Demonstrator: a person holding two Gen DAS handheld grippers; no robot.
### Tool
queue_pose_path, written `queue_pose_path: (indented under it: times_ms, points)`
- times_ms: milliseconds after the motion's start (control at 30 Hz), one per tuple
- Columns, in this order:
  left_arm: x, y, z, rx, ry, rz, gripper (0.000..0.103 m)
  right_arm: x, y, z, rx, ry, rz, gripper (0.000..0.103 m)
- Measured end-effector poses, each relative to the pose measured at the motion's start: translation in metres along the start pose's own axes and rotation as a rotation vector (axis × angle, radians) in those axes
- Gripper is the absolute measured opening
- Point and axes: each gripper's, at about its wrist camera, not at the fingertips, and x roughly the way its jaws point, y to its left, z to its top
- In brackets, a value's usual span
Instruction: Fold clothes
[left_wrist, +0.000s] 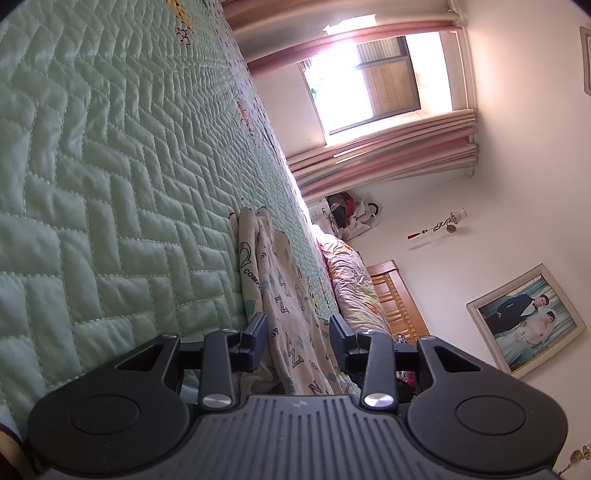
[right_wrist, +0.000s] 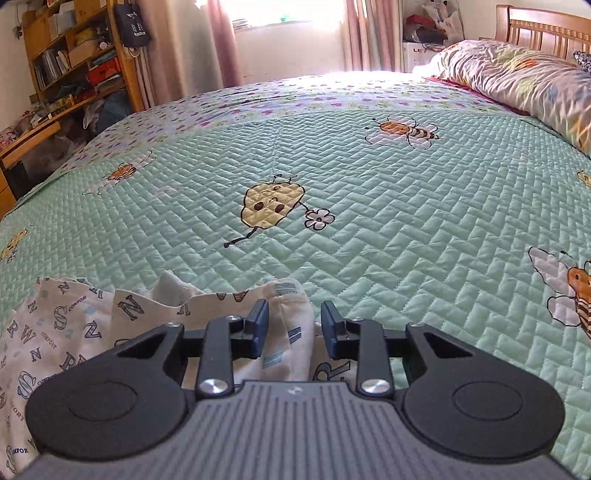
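One garment with printed letters lies on one bed. One pillow. One window with two curtains. One framed photo on the wall. One bookshelf. Two grippers, one per view.

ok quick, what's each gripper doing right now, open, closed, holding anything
Left gripper: jaws apart, the letter-print garment runs between them; no firm grip visible.
Right gripper: jaws apart around a bunched fold of the garment, pads not clearly pressing on it.
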Motion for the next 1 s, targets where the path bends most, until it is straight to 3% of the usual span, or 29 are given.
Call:
queue_pose_path:
  times_ms: [33, 67, 200, 267, 400, 500, 567, 633, 800, 867, 933, 1000]
  points:
    - [0.000, 0.000, 0.000, -0.001, 0.000, 0.000, 0.040, 0.003, 0.000, 0.000, 0.001, 0.009, 0.004, 0.013]
    - [0.000, 0.000, 0.000, -0.001, 0.000, -0.001, 0.040, 0.003, 0.000, -0.001, 0.000, 0.009, 0.002, 0.008]
    - [-0.001, 0.000, 0.001, -0.003, 0.000, -0.003, 0.040, -0.025, -0.009, 0.001, 0.039, -0.084, -0.011, 0.004]
    - [-0.001, -0.001, 0.000, -0.003, 0.000, -0.003, 0.040, -0.028, -0.016, 0.001, 0.062, -0.067, -0.005, 0.004]
    - [-0.001, -0.001, 0.000, -0.005, -0.001, -0.007, 0.041, -0.010, -0.021, -0.007, 0.086, 0.048, -0.033, 0.016]
    - [-0.002, 0.000, 0.001, -0.006, -0.001, -0.007, 0.041, -0.035, -0.013, -0.009, 0.156, -0.088, -0.069, 0.021]
    - [-0.002, 0.000, 0.001, -0.008, -0.002, -0.008, 0.042, -0.054, 0.009, -0.012, 0.103, -0.168, -0.029, 0.025]
    - [-0.002, 0.001, 0.001, -0.010, -0.002, -0.010, 0.042, -0.060, 0.038, -0.014, 0.033, -0.176, 0.060, 0.027]
    - [-0.003, 0.002, 0.001, -0.011, -0.002, -0.013, 0.042, -0.010, 0.099, -0.021, 0.031, -0.049, 0.157, 0.030]
    - [-0.003, 0.003, 0.001, -0.016, -0.002, -0.018, 0.042, 0.004, 0.130, -0.027, -0.056, 0.014, 0.178, 0.031]
    - [-0.004, 0.004, 0.001, -0.020, -0.002, -0.021, 0.043, -0.012, 0.144, -0.033, -0.107, -0.050, 0.181, 0.030]
    - [-0.004, 0.004, 0.001, -0.022, -0.001, -0.023, 0.043, -0.041, 0.128, -0.035, -0.064, -0.127, 0.201, 0.031]
